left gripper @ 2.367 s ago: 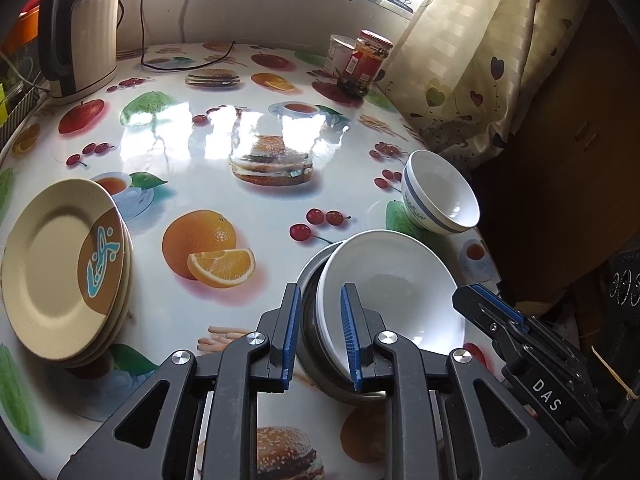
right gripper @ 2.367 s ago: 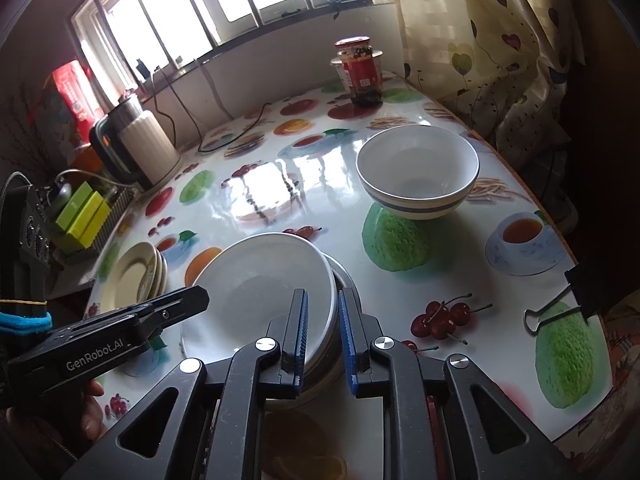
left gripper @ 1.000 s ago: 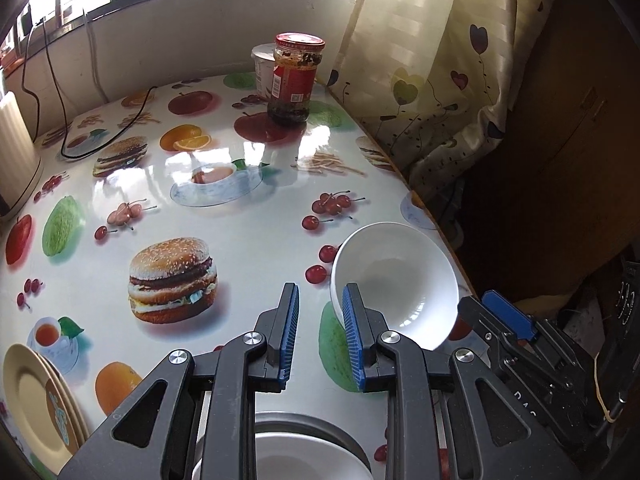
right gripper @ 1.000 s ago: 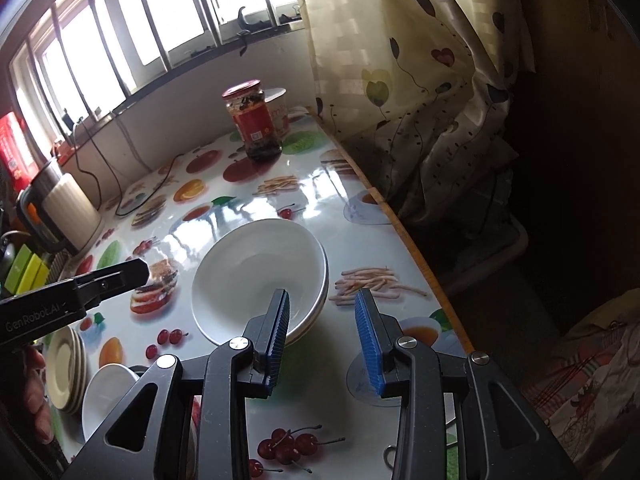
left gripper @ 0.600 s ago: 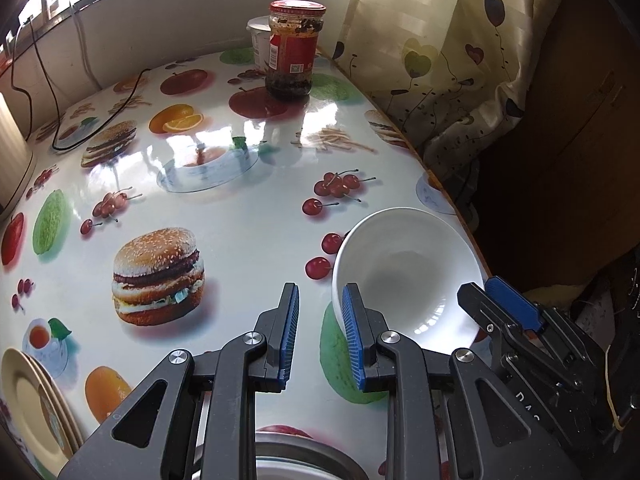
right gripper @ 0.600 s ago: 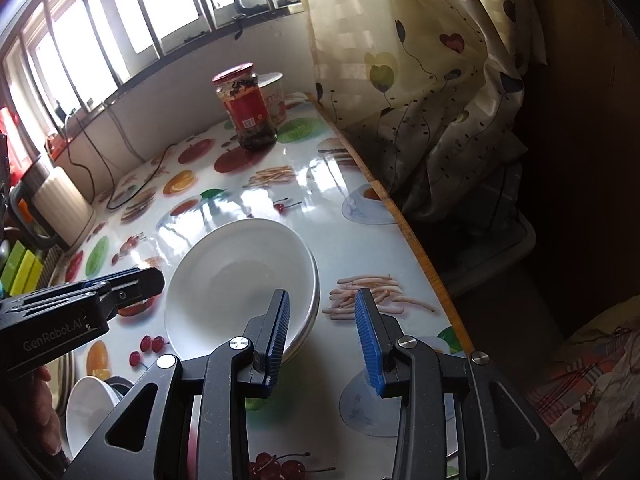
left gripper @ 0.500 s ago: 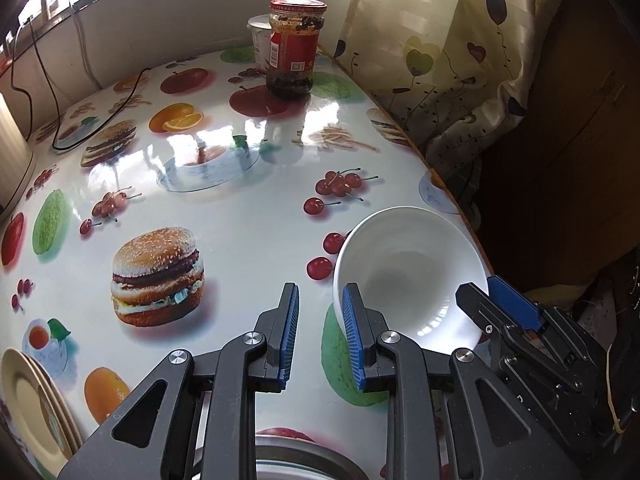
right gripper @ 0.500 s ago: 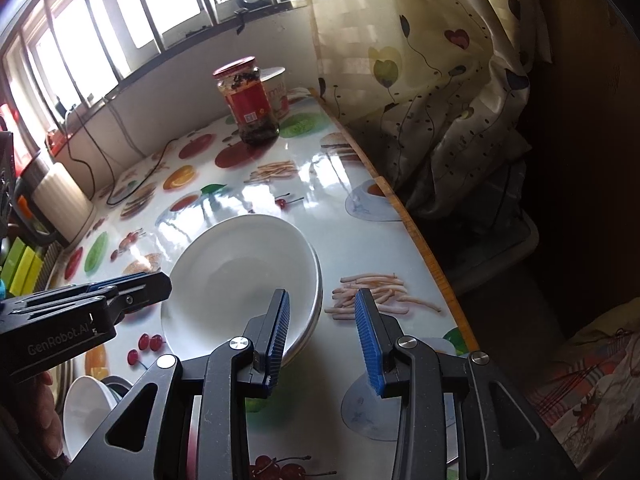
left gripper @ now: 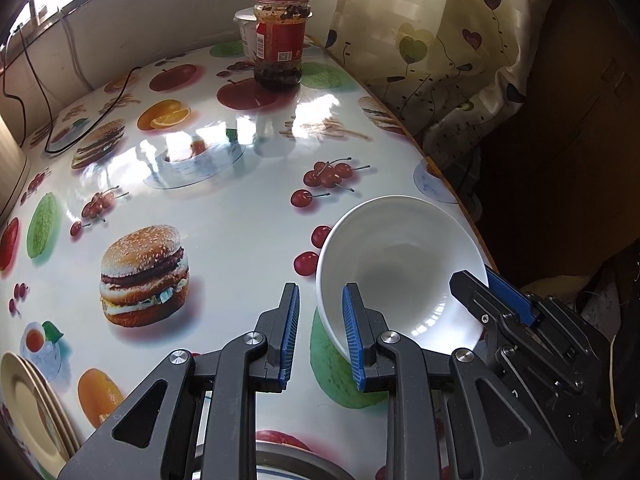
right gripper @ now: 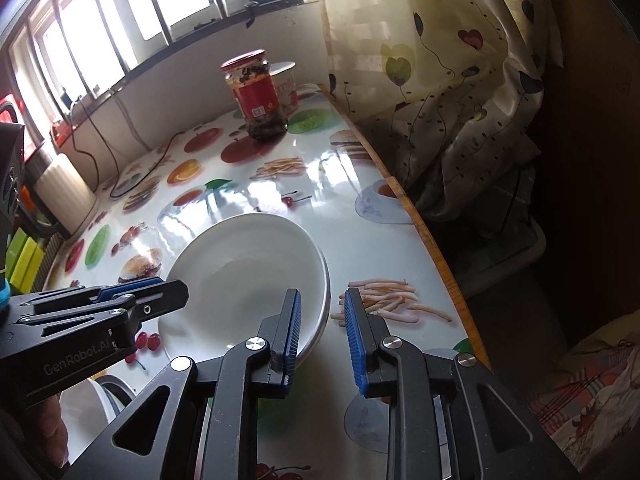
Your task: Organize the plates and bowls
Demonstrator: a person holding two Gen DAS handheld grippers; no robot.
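White bowl (right gripper: 248, 276) glossy, plain, sitting nested on second bowl; right gripper (right gripper: 320, 336) closing beside rim, gripping nothing; left gripper (left gripper: 320, 336) standing slightly parted, empty.

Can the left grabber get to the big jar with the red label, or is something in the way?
Probably yes. The left gripper has nothing between its fingers, and only bare printed table lies between it and the jar. The white bowl sits off to the side, so it should not block the way.
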